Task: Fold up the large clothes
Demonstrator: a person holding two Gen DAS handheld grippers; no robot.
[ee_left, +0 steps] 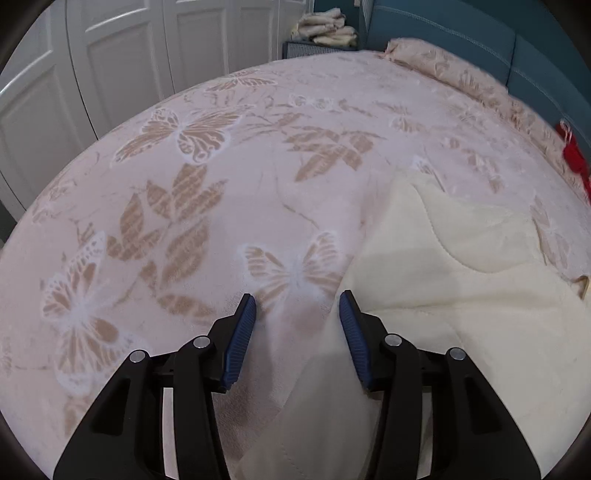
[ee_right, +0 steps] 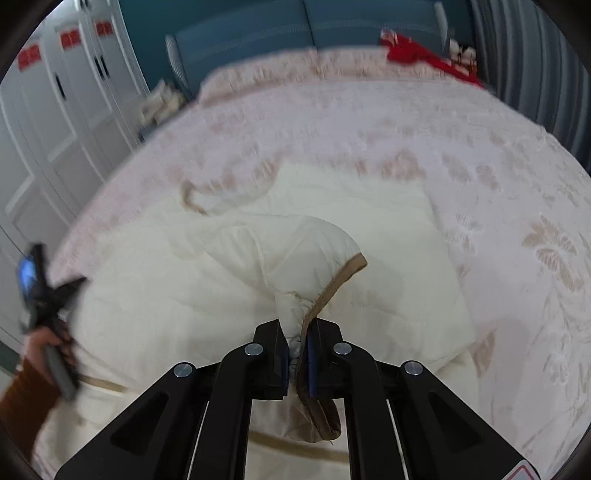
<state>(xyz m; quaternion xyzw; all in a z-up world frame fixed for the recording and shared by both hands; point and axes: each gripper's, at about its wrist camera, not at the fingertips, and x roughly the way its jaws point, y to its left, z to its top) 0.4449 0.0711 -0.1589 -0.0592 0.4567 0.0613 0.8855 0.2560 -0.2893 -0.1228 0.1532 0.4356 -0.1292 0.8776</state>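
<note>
A large cream quilted garment [ee_right: 184, 295] with brown trim lies spread on the bed. My right gripper [ee_right: 297, 325] is shut on a bunched, brown-trimmed edge of it, and the fabric rises in a hump from the jaws. In the left wrist view the same garment [ee_left: 461, 295] fills the lower right. My left gripper [ee_left: 297, 299] stands open above its left edge; a strip of cream fabric runs low between the fingers without the pads touching it. The left gripper [ee_right: 37, 288] also shows at the left edge of the right wrist view, in a hand with an orange sleeve.
The bed wears a pink cover [ee_left: 221, 184] printed with butterflies and leaves. A red item [ee_right: 417, 51] lies near the teal headboard [ee_right: 258, 33]. White wardrobe doors [ee_left: 110, 55] stand along the left, with a pile of folded cloths [ee_left: 325, 26] beside the bed's head.
</note>
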